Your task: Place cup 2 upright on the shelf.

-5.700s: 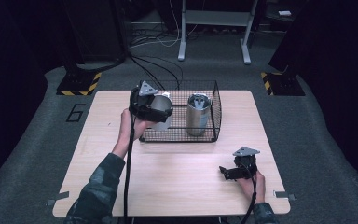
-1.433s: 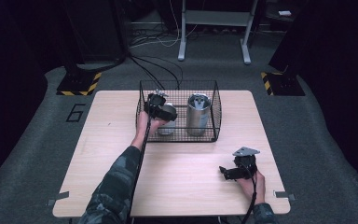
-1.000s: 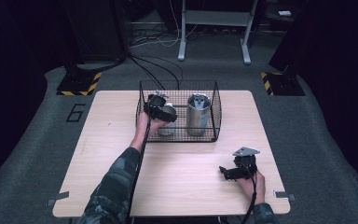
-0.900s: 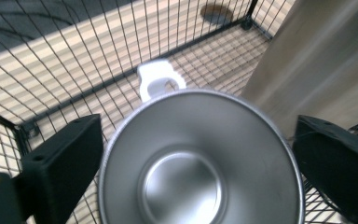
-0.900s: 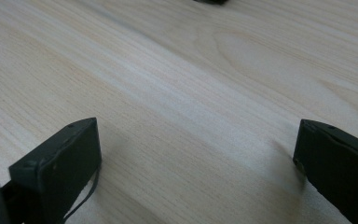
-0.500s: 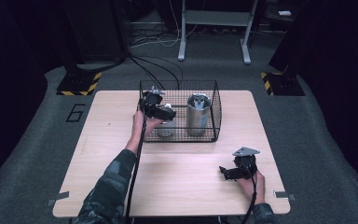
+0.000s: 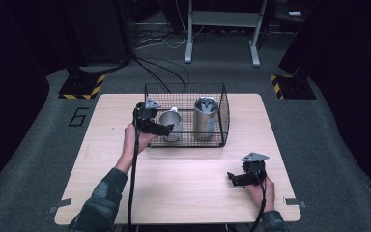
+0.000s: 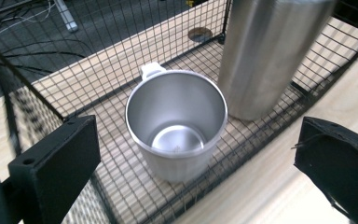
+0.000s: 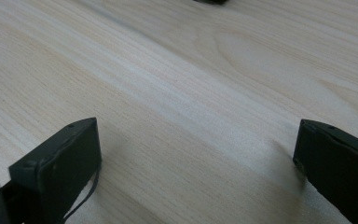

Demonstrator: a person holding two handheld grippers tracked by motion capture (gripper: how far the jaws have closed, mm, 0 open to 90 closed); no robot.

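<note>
Bench [image 7: 183,188]: pale wood top, carrying all items; its near half lies bare, which gives the right hand a resting place out of the way. Wire basket [image 7: 220,104]: black mesh, open-topped, standing at the far middle of the bench; its walls fence in both vessels, so anything inside can be reached only from above, over the rim. Steel tumbler [image 7: 205,118]: tall, upright, in the basket's right part, just beside the mug and apart from it; it limits room for a jaw on that side. Steel mug [image 8: 177,123]: upright in the basket's left part, mouth up and empty, its small handle turned to the far side; by judgement the thing being worked, standing free on the mesh floor. Left gripper [image 7: 166,129]: held over the basket's near-left corner, tilted down at the mug, jaws spread wide and holding nothing, the mug seen between them but untouched. Right gripper [image 7: 234,178]: low over the near right bench, well apart from the basket, jaws likewise spread and empty.
</note>
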